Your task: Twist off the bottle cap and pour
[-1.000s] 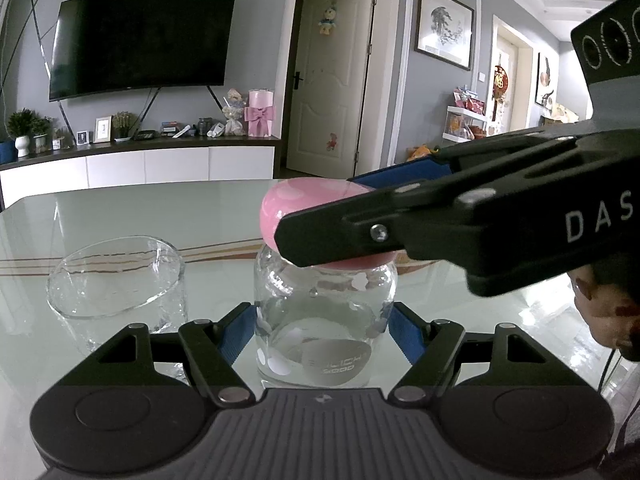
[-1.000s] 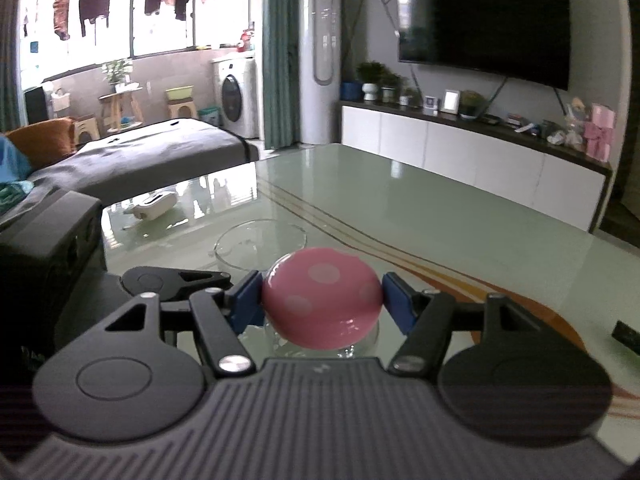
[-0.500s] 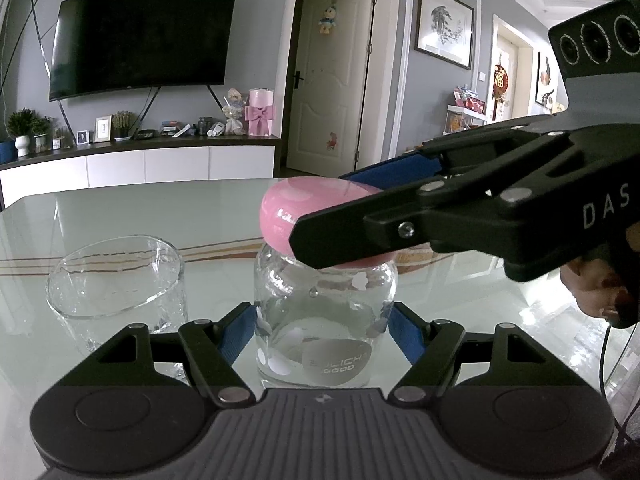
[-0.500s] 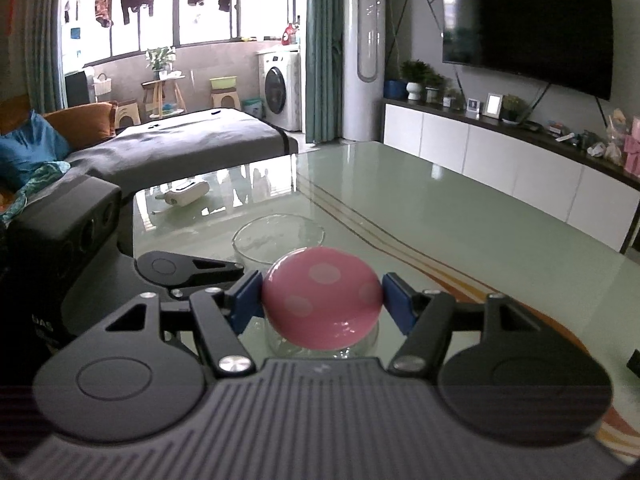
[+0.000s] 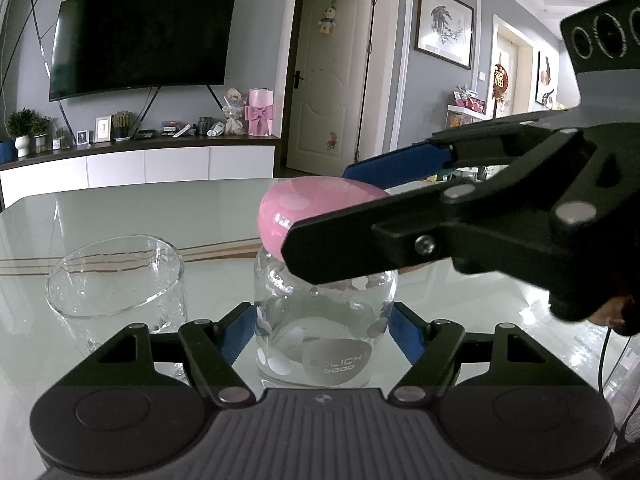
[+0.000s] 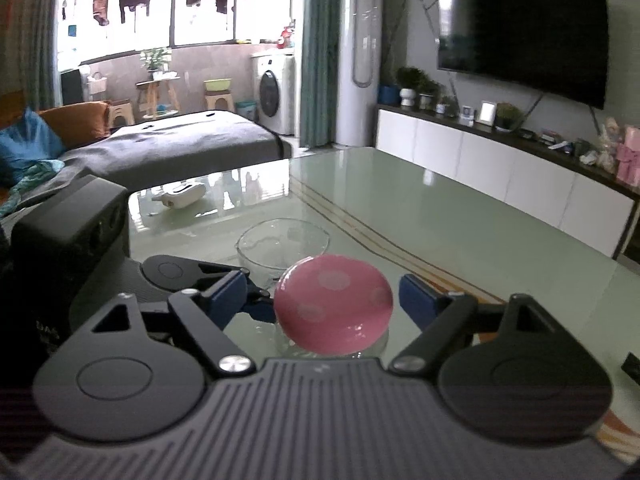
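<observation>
A clear glass bottle (image 5: 320, 340) with a pink dotted cap (image 5: 312, 204) stands upright on the glass table. My left gripper (image 5: 322, 328) is shut on the bottle's body, its blue pads pressed on both sides. My right gripper (image 6: 326, 300) comes in from the right at cap height, and its jaws are opening. The cap (image 6: 334, 306) sits between its blue pads with a small gap on each side. The cap still rests on the bottle's neck. An empty clear tumbler (image 5: 116, 276) stands just left of the bottle.
The pale green glass table (image 5: 120, 208) stretches far back with open surface behind the bottle. A white object (image 6: 180, 196) lies near the table's far edge in the right wrist view. A hand (image 5: 608, 312) holds the right gripper at the right edge.
The right gripper's pads, pressed on the pink cap before, have spread off it. It has drawn slightly to the right in the left wrist view. Bottle, tumbler and left gripper are unmoved.
</observation>
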A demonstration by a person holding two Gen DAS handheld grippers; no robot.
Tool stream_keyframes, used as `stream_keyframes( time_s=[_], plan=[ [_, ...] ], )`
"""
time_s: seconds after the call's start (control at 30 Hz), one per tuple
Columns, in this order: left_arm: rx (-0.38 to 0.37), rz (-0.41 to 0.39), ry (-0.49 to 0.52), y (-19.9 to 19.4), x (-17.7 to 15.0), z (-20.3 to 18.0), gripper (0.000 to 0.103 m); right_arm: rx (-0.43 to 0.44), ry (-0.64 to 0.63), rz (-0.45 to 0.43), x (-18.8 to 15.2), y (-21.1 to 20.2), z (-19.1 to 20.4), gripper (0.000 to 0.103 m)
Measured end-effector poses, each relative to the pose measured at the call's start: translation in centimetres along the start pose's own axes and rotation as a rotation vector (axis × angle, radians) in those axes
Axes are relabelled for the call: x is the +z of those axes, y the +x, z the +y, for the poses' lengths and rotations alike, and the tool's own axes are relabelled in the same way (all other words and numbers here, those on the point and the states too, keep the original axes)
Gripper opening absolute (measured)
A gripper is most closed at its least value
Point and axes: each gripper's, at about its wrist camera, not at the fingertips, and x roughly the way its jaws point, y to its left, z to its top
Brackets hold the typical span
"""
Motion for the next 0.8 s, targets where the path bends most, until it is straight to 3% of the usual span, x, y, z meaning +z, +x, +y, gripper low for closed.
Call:
stream_keyframes(
  time_s=[0.2,0.47,0.73,0.8],
  plan=[
    [0.0,0.0,0.0,0.0,0.1,0.0,0.076,-0.112,0.075,-0.039,-0.3,-0.4,1.0,0.089],
    [0.001,-0.001,0.0,0.1,0.2,-0.1,0.076,-0.243,0.145,-0.03,-0.7,0.3,2.0,0.089],
    [0.001,-0.003,0.002,-0.1,0.3,-0.2,0.076,-0.311,0.151,-0.024,-1.0,1.6,3.0,0.088],
    [0.001,-0.003,0.002,-0.1,0.4,-0.2,0.076,-0.317,0.14,-0.019,-1.0,1.9,3.2,0.083]
  ],
)
